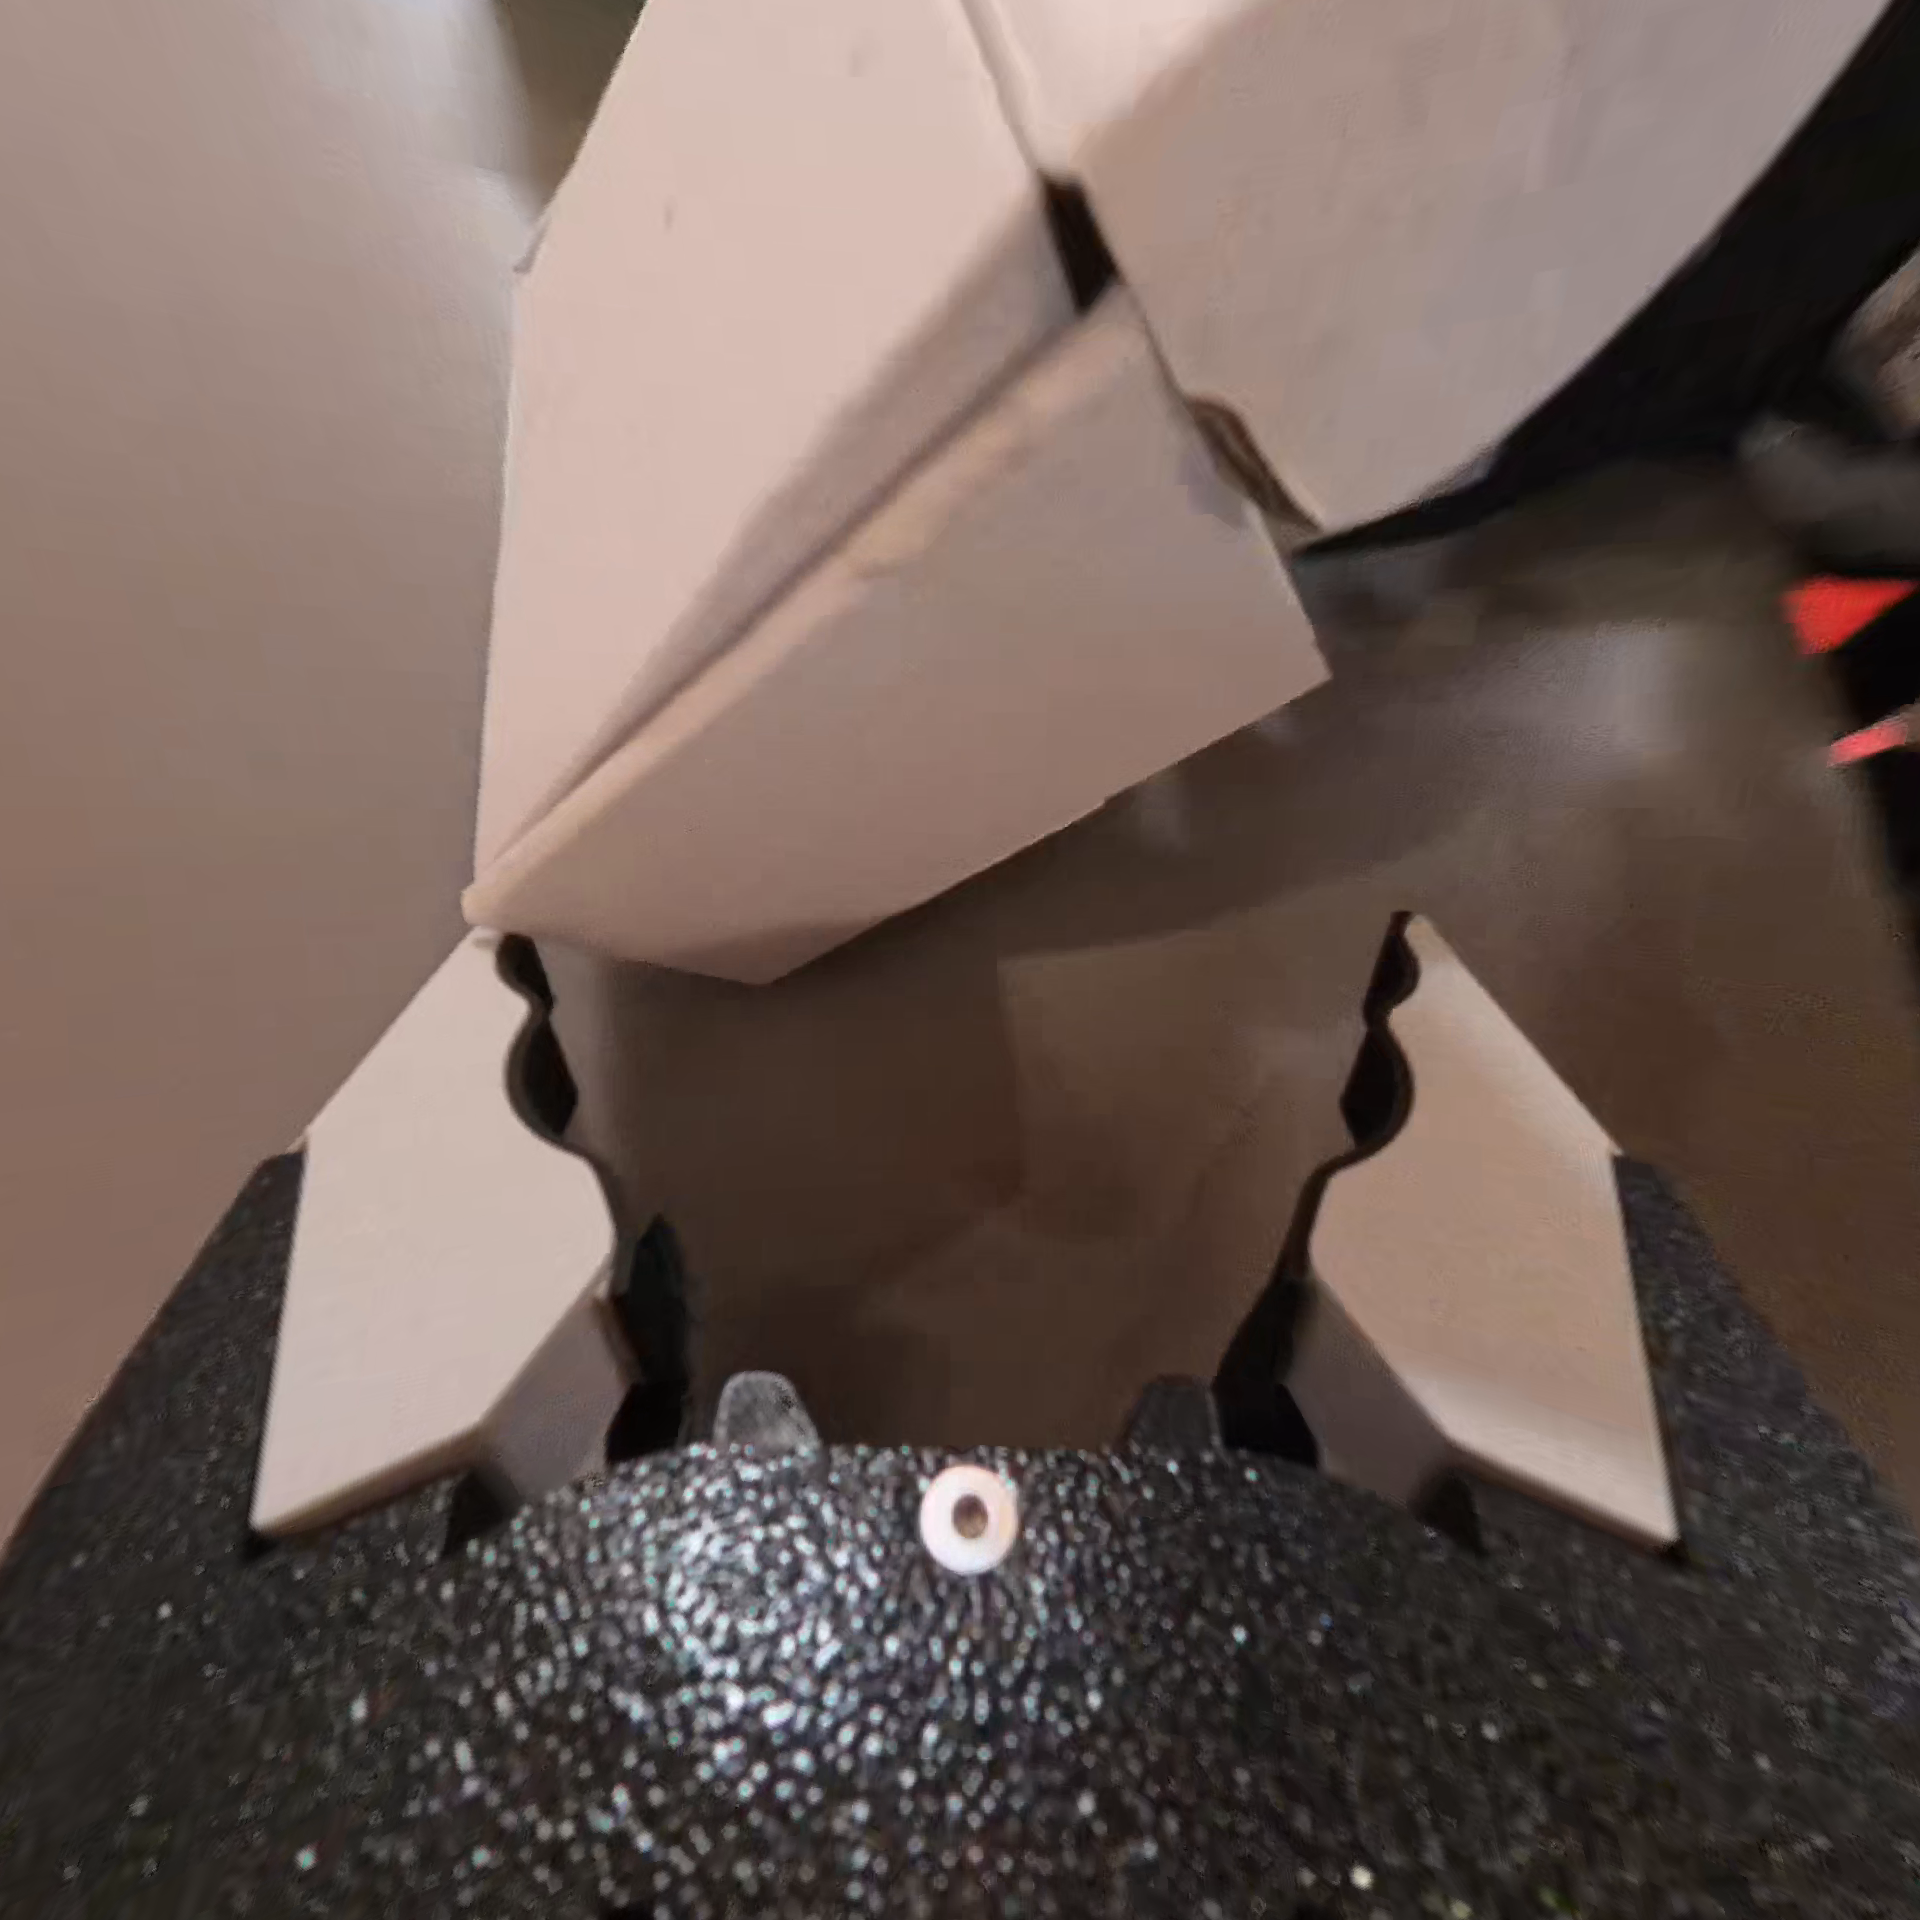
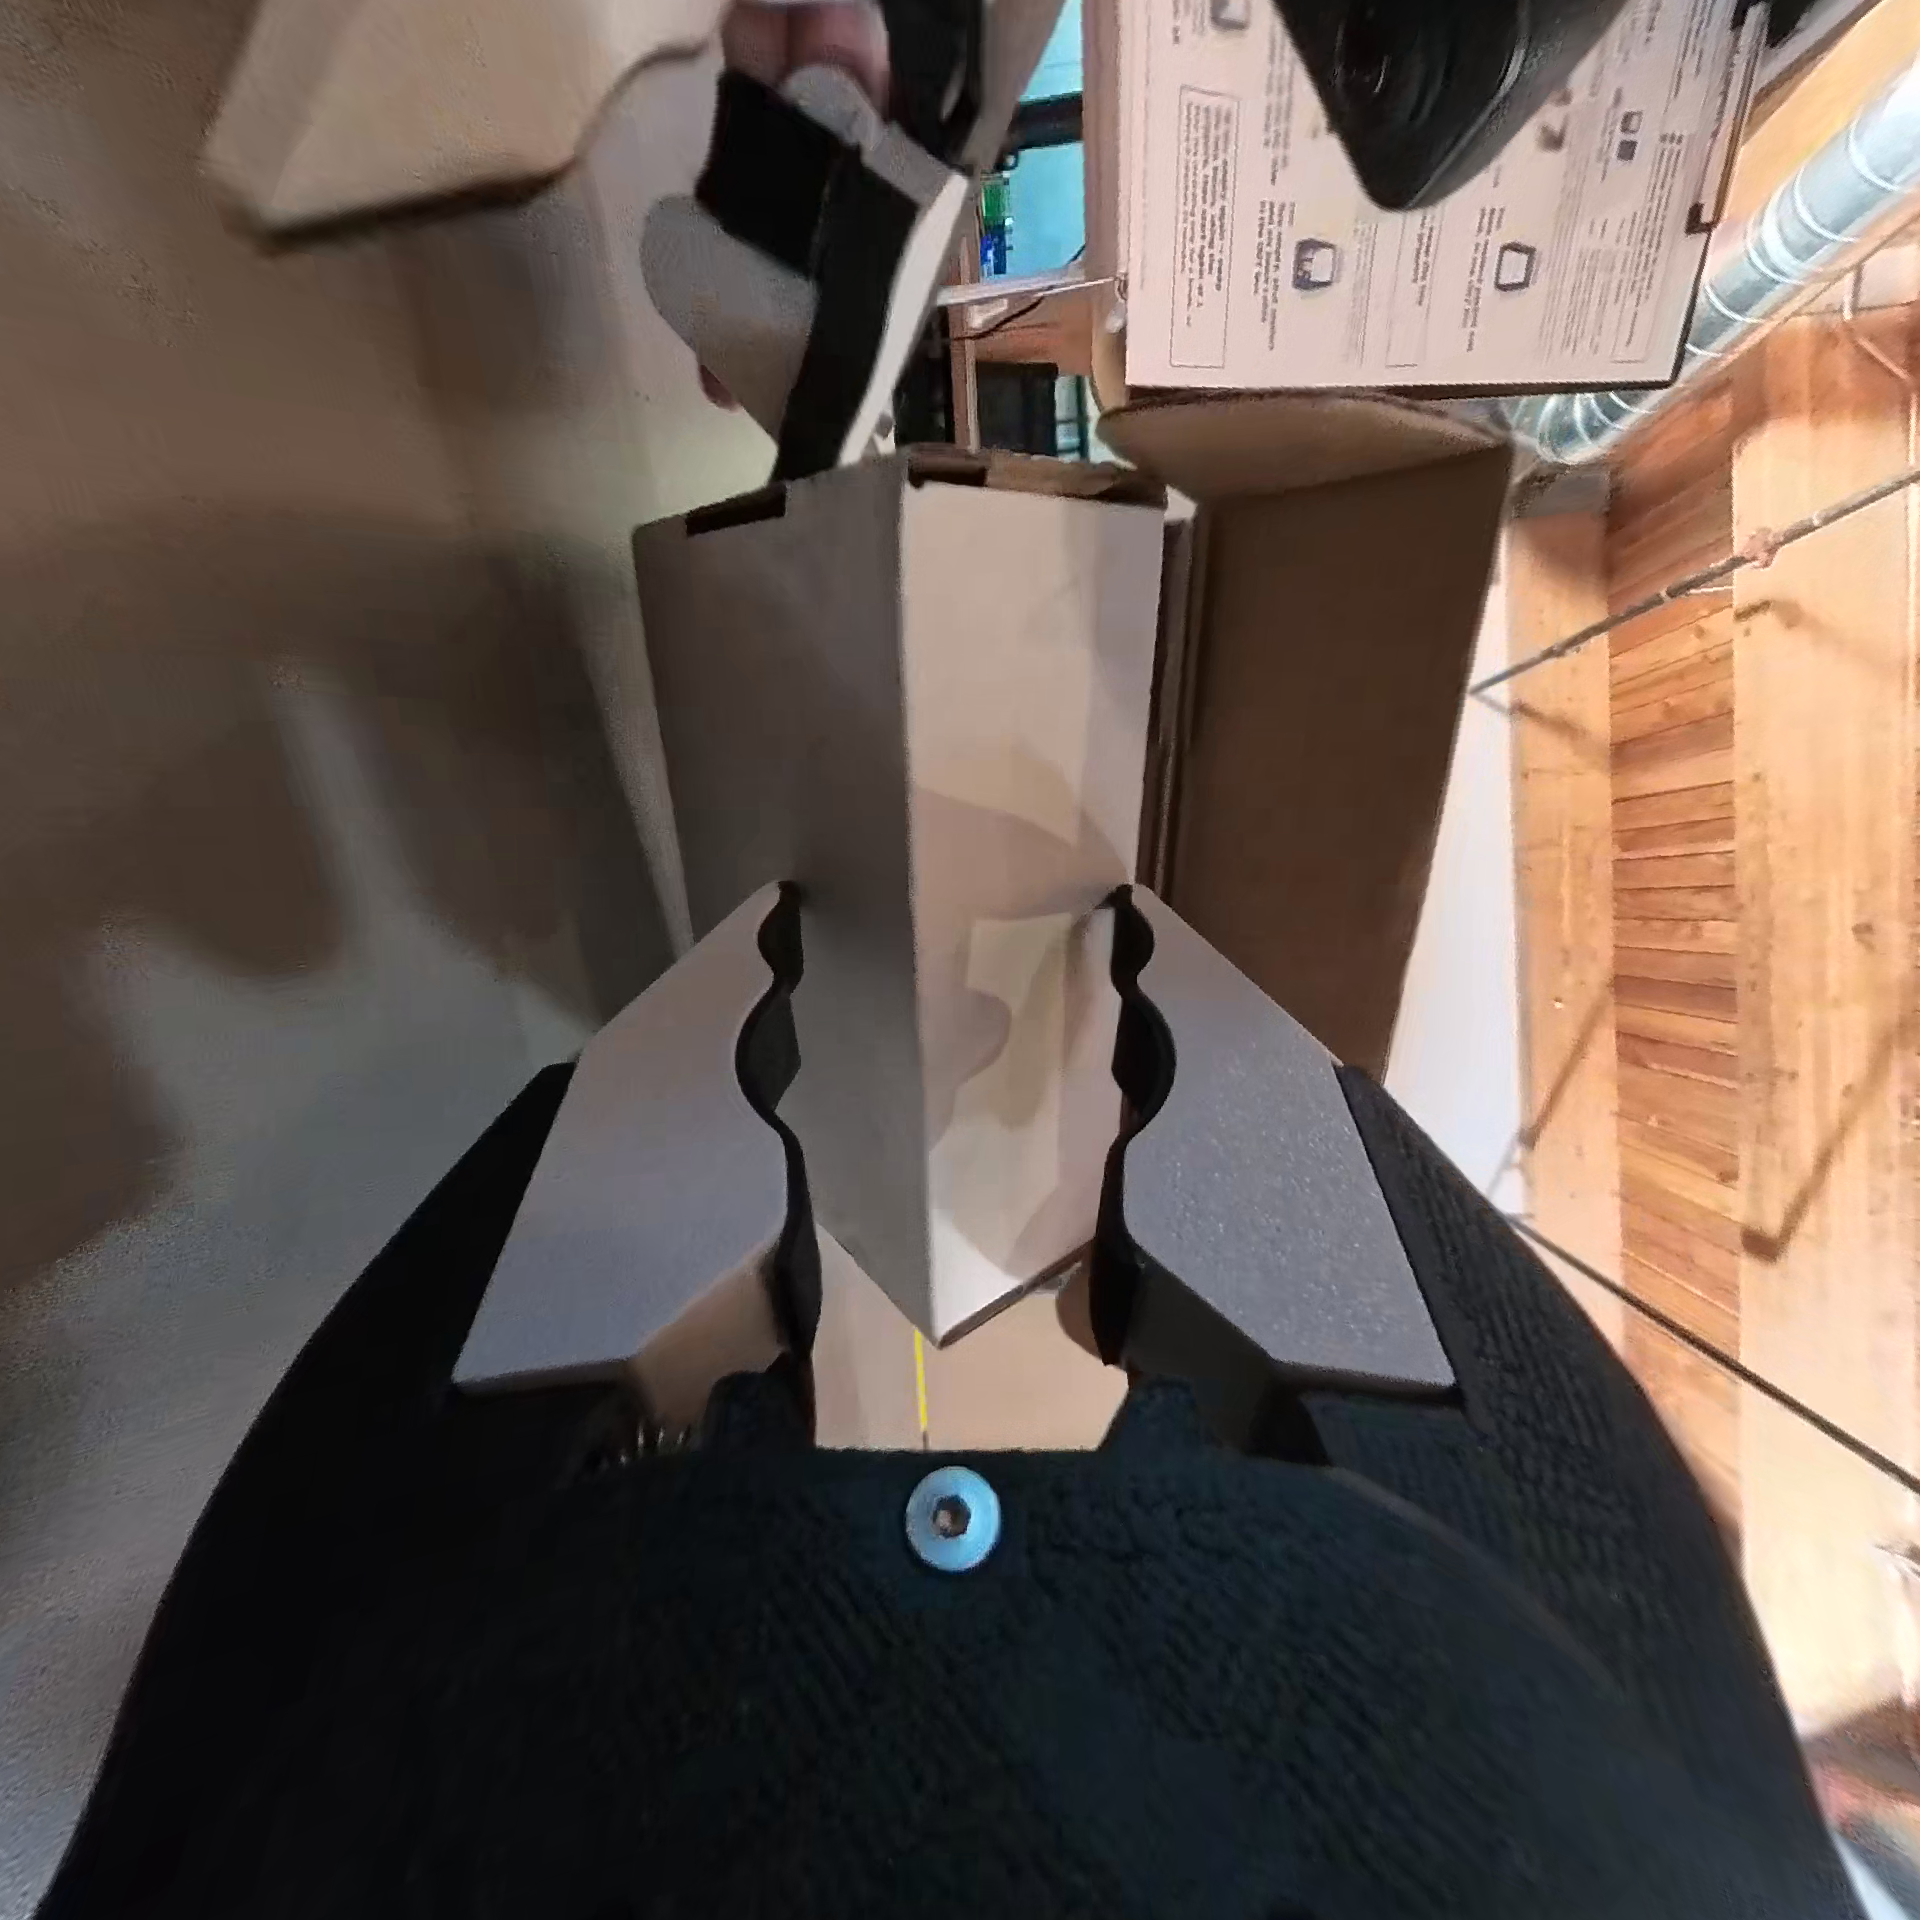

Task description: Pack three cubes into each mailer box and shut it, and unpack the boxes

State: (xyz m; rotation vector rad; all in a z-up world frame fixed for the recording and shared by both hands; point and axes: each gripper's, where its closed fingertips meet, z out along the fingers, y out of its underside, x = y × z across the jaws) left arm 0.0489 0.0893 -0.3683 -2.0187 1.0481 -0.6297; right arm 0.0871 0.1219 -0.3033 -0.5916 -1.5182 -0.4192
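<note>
In the left wrist view a white mailer box (image 1: 883, 520) hangs tilted above the brown table, its lid seam showing and its lower corner just beyond my left fingertips. My left gripper (image 1: 951, 935) is open with nothing between its fingers. In the right wrist view, which is turned sideways, my right gripper (image 2: 951, 914) is shut on the mailer box (image 2: 997, 748), pinching one corner edge and holding it in the air. The left gripper (image 2: 842, 270), held by a hand, shows at the box's far end. No cubes are in view.
A brown cardboard box (image 2: 1330, 727) stands just beyond the held box, with a printed sheet (image 2: 1403, 229) and a black device (image 2: 1455, 94) past it. A cardboard flap (image 2: 416, 125) lies on the table. Red and black items (image 1: 1839, 613) sit at the right edge.
</note>
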